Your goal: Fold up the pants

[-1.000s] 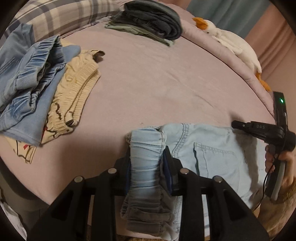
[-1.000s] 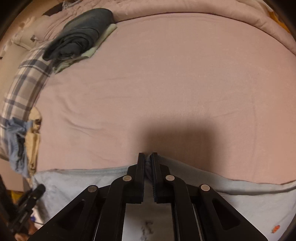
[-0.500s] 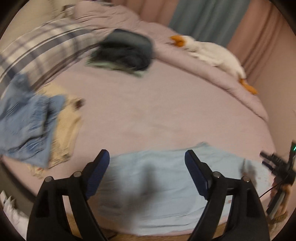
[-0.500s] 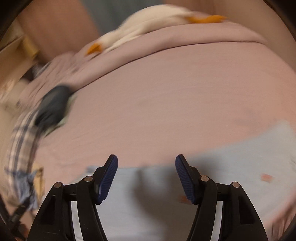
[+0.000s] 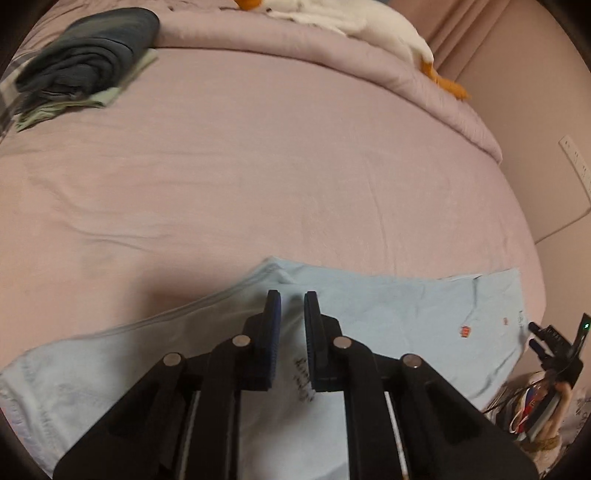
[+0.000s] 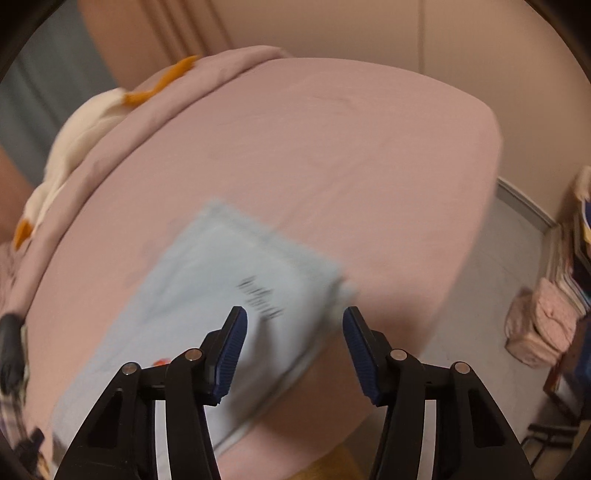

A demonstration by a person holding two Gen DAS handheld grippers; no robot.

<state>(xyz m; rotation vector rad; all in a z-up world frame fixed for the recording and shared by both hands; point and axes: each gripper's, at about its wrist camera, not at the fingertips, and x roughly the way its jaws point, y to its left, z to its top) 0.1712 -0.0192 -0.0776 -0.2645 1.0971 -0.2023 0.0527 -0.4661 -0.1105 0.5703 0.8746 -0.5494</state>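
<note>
Left wrist view looks down along the left gripper [image 5: 291,299], whose blue-padded fingers stand nearly together with a narrow gap between them, nothing caught in it; they hang just over the far edge of the light blue pants [image 5: 388,314]. The pants lie spread flat along the near side of the pink bed [image 5: 258,166], running from the lower left to the right edge, with small red marks and dark lettering on the cloth. At the far left of the bed sits a dark folded pile [image 5: 88,62] on a pale green piece, and a white plush goose [image 5: 354,18] with orange feet lies along the rolled quilt at the back. Right wrist view, somewhat blurred, shows the right gripper [image 6: 293,319] with its fingers wide apart and empty, poised above the end of the pants [image 6: 207,295] near the bed's corner.
</note>
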